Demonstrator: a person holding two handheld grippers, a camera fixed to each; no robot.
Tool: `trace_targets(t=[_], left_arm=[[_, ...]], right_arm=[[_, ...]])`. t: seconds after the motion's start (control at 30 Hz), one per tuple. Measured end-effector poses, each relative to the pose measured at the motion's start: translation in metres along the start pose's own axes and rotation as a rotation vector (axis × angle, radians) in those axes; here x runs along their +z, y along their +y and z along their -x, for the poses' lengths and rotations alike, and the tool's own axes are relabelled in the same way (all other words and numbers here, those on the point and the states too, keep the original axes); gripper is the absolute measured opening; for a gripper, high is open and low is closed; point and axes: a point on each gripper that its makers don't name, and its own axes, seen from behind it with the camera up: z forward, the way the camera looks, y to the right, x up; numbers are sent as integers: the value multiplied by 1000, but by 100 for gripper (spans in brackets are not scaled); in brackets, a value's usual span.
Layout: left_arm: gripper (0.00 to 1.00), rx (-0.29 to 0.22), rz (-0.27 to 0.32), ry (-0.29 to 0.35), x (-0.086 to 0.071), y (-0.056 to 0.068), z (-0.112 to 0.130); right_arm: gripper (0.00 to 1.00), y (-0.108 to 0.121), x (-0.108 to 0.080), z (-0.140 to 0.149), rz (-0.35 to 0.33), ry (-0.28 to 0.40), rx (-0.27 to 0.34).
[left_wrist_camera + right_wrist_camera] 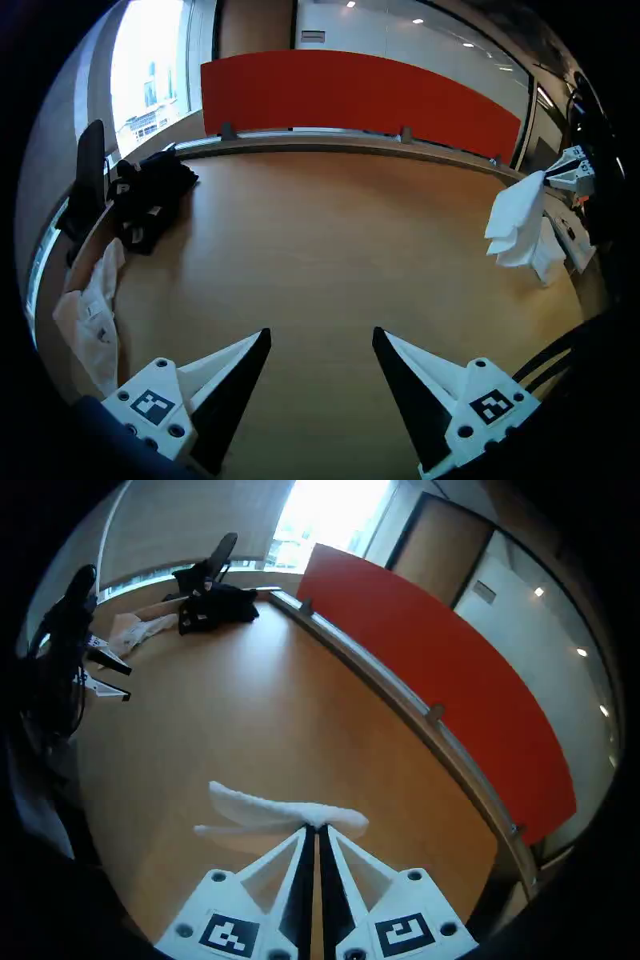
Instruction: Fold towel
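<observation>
Towel point(518, 218), white and bunched, hangs at the far right of the left gripper view, its upper edge held at the fingertips of the right gripper point(560, 174); whether its lower end touches the wooden table point(336, 240) cannot be told. At the bottom of this view the left gripper point(321, 332) has its two fingers spread wide over bare wood with nothing between them. A black bag point(148, 196) lies at the table's far left, a crumpled white bag point(92, 308) lies nearer along the same edge, and a red partition point(360, 92) runs along the far side

In the right gripper view the right gripper point(317, 829) has its fingers pressed together, pinching the towel point(280, 810), which spreads sideways just past the tips above the table point(240, 704). The left gripper point(128, 685) shows far off at the left, fingers apart. The black bag point(216, 604) and the white bag point(140, 628) lie at the far end, and the red partition point(448, 680) runs down the right side
</observation>
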Motion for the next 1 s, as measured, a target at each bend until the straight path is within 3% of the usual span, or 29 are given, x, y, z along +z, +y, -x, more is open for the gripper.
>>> trace_targets(t=[0.6, 1.0], left_arm=[[94, -1, -30, -12, -5, 0, 2], [94, 9, -36, -23, -6, 7, 6]], right_arm=[[4, 76, -18, 56, 57, -65, 45], [4, 138, -35, 83, 134, -104, 68]])
